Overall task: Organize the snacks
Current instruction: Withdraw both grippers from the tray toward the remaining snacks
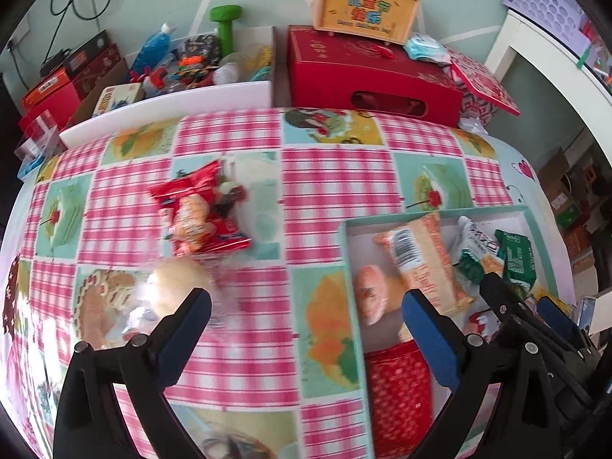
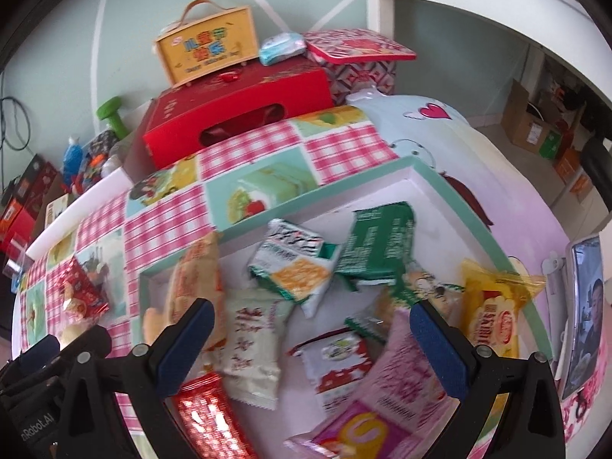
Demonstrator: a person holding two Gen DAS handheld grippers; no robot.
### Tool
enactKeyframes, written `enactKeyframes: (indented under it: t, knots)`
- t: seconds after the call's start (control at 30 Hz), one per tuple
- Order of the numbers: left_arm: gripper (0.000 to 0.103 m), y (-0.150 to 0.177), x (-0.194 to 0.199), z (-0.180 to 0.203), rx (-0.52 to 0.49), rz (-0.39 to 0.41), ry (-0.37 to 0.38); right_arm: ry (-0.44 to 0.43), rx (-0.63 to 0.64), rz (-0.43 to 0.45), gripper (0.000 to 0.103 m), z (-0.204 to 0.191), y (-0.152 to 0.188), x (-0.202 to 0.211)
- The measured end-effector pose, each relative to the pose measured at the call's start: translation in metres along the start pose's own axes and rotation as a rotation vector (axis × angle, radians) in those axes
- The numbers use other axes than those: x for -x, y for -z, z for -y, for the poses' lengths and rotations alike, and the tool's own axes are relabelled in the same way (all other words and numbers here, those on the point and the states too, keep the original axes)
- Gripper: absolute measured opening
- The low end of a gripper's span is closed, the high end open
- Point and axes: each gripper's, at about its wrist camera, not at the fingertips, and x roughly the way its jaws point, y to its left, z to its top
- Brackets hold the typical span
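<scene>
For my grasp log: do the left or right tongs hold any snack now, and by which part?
Nothing is held. Left tongs and right tongs are both open, with nothing between them.

Readable text
The yellow handled box (image 2: 208,44) atop the red box (image 2: 244,111) bears "儿童节快乐"; the left gripper's body (image 2: 32,417), lower left of it, reads "Robot.AI".

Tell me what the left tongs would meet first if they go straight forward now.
Probably the checkered tablecloth, since the open left tongs point at bare cloth between the red snack packet and the mint-rimmed tray; depth is unclear.
</scene>
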Motion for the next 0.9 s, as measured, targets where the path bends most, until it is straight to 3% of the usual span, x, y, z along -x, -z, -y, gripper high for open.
enactKeyframes:
  t: [0.23,0.43,0.67,0.8,0.9]
  knots:
    - [0.100,0.008,0.006,-0.042,0.032,0.002,-0.025,-0.036,0.084,0.005,0.103,-0.041,0.011,0.005]
    - [0.100,0.011,0.015,-0.094,0.102,0.010,-0.045,-0.123,0.163,0.035,0.103,-0.086,0.017,0.016]
    - [0.100,0.008,0.009,-0.159,0.233,-0.015,-0.054,-0.225,0.271,0.000,0.103,-0.143,0.029,0.008]
    - [0.100,0.012,-0.004,-0.177,0.312,-0.043,-0.021,-0.267,0.345,-0.033,0.103,-0.171,0.041,-0.001]
    - [0.100,0.012,-0.011,-0.186,0.326,-0.049,-0.048,-0.326,0.369,-0.066,0.103,-0.190,0.049,-0.010]
